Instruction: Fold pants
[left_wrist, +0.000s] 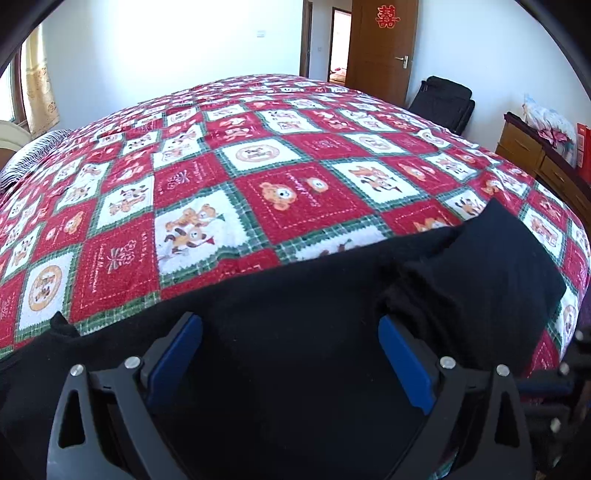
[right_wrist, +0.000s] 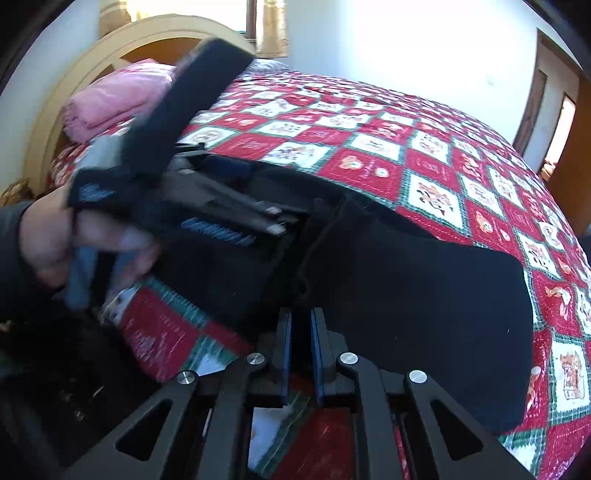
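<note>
Patchwork quilt (left_wrist: 280, 199), pink pillow (right_wrist: 110, 96), wooden door (left_wrist: 380, 51)

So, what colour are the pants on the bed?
Plain black pants, lying on the red patchwork blanket; clearest in the right wrist view.

Black pants (left_wrist: 295, 317) (red-checked bedspread (left_wrist: 258, 166))

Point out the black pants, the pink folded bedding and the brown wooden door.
black pants (right_wrist: 424, 280), right wrist view, flat middle.
pink folded bedding (right_wrist: 110, 98), right wrist view, top fold.
brown wooden door (left_wrist: 376, 55), left wrist view, centre panel.
</note>
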